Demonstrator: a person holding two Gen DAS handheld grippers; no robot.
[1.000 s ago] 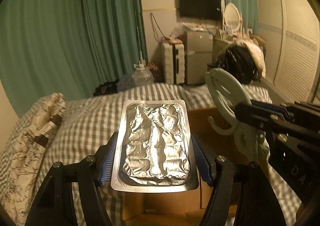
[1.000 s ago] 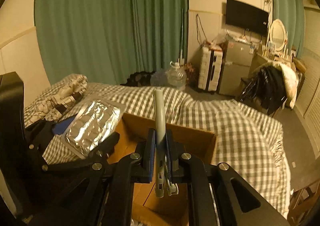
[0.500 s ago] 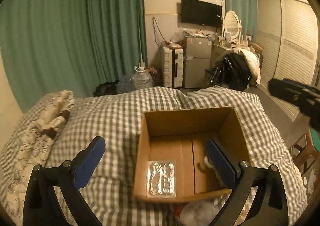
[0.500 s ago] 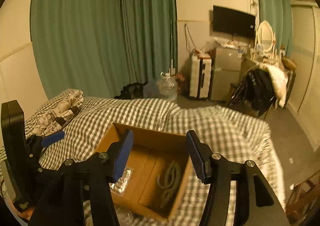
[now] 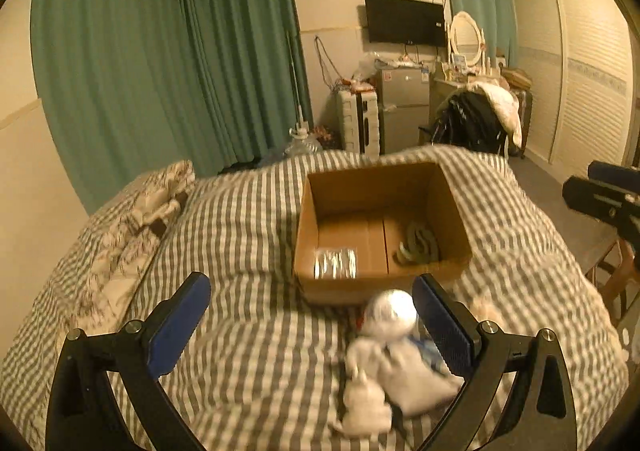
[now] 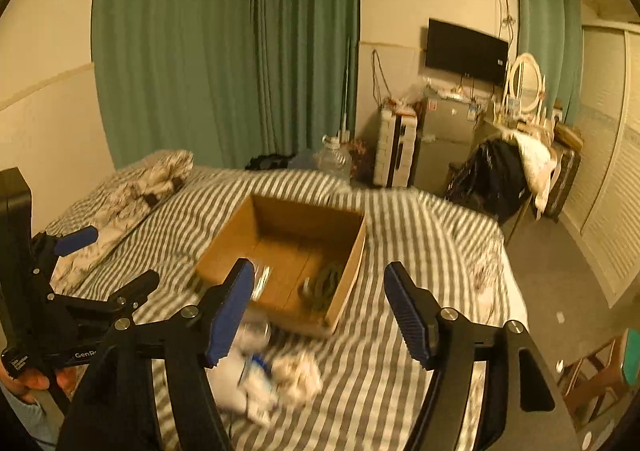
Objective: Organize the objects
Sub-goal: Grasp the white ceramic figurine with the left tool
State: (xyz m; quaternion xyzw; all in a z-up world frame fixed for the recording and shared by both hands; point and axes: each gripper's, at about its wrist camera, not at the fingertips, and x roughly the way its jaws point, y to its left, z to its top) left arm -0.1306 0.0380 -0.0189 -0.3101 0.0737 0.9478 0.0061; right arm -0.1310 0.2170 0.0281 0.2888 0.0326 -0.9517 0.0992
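Note:
An open cardboard box (image 5: 448, 187) (image 6: 352, 251) sits on the checked bed. Inside lie a silver foil blister pack (image 5: 335, 263) at the left and a pale green hook-shaped item (image 5: 418, 247) (image 6: 326, 285) at the right. My left gripper (image 5: 312, 327) is open and empty, in front of the box. My right gripper (image 6: 318, 311) is open and empty, also short of the box. Several white objects (image 5: 394, 363) (image 6: 276, 379), blurred, lie on the bed in front of the box; one looks like a crumpled bag with blue print.
A patterned pillow (image 5: 132, 227) lies at the left of the bed. Green curtains (image 5: 168, 63) hang behind. A water jug (image 6: 334, 159), a suitcase, a small fridge (image 5: 404, 107) and a chair with clothes (image 6: 504, 171) stand beyond the bed. A wooden stool (image 5: 616, 271) stands at the right.
Both grippers let go of their items, the foil pack and the green hook, which now lie in the box. Both grippers opened and drew back from the box, bringing white objects into view.

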